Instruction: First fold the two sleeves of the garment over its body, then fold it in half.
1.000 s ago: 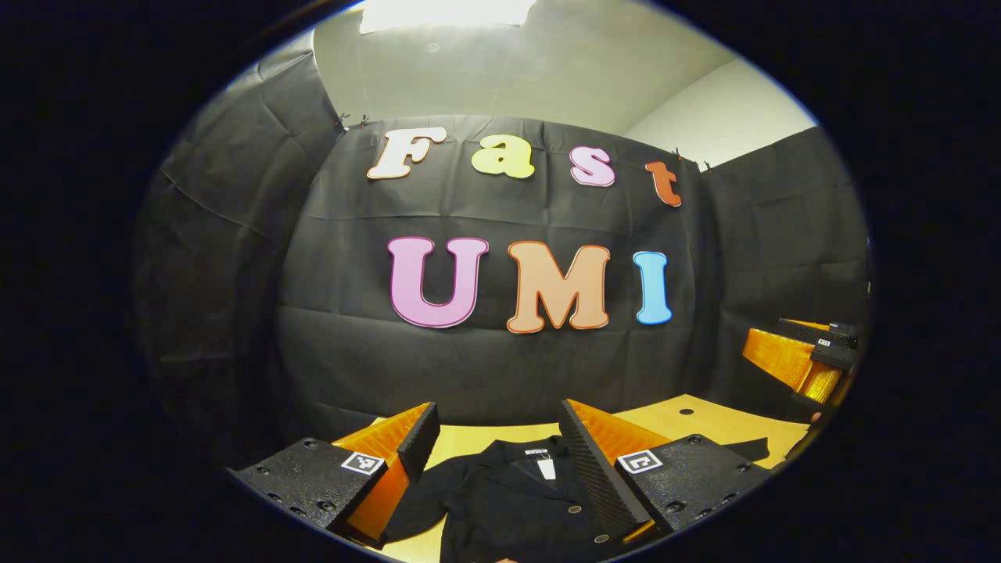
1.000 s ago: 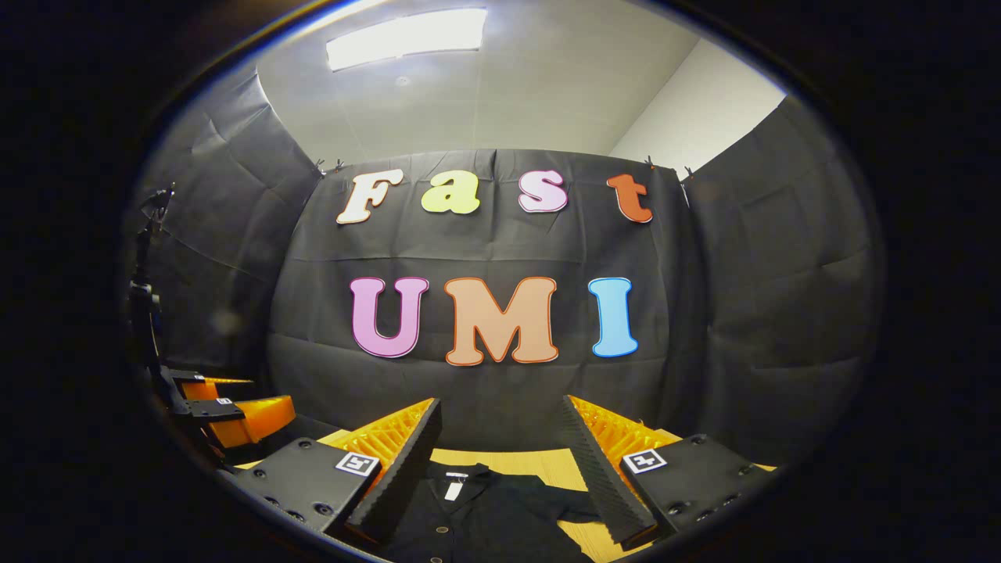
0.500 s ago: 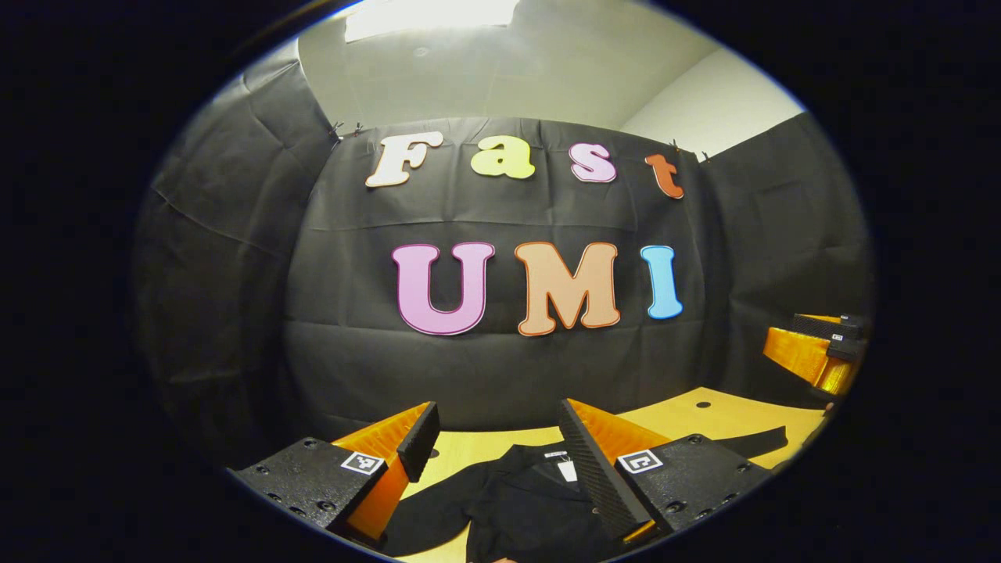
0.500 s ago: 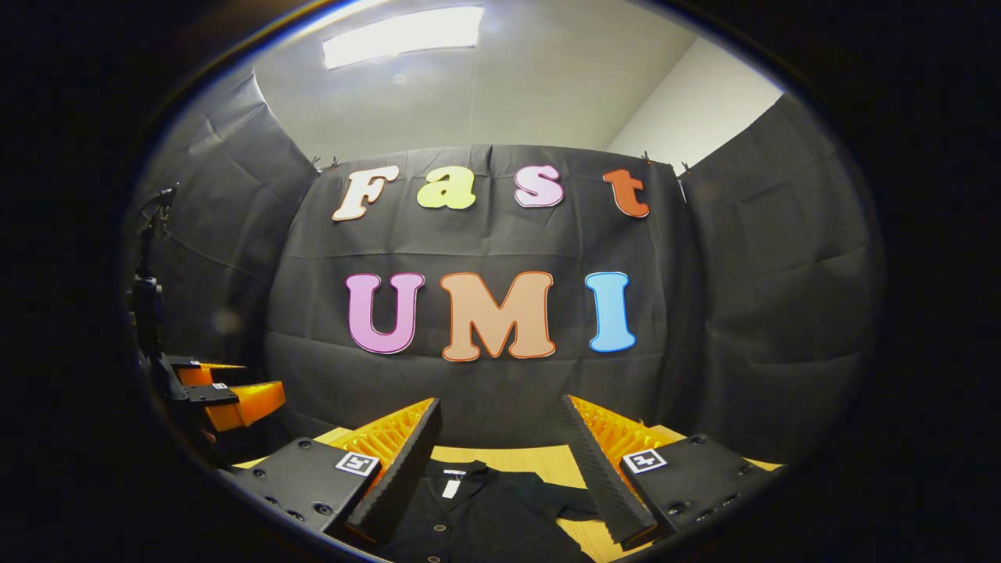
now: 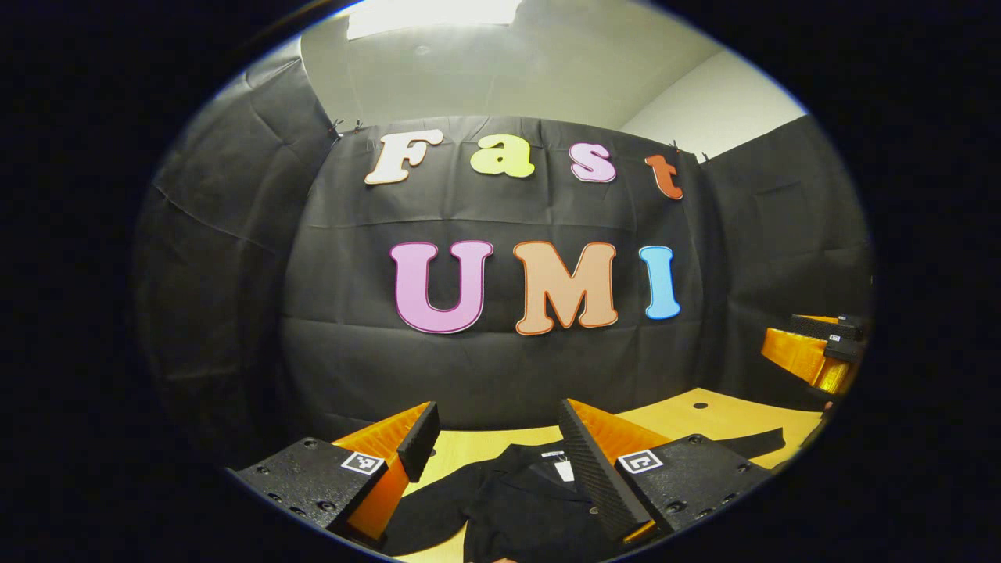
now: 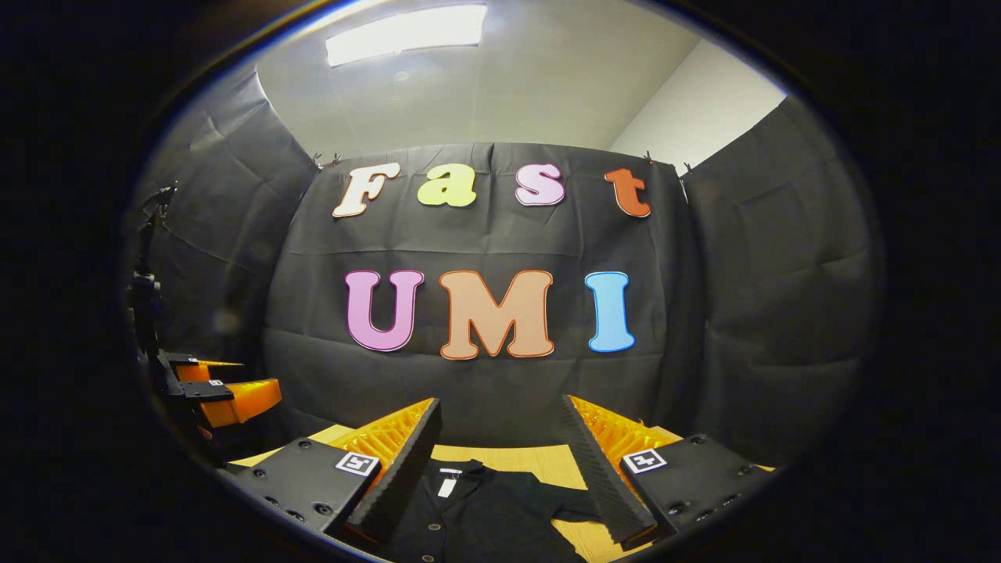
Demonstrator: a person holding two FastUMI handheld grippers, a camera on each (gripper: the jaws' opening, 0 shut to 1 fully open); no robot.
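Both grippers held above the garment, nothing grasped.

The black garment [image 5: 516, 500] lies flat on the wooden table [image 5: 704, 418], collar toward the wall; left gripper [image 5: 494, 446] and right gripper [image 6: 500, 446] hover with their 2 fingers spread wide, empty.

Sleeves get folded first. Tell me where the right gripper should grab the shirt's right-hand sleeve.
Take the sleeve at its outer cuff, coming down from above with the open right gripper. It lies flat, spread sideways from the black shirt on the table, so its free end lifts easiest.
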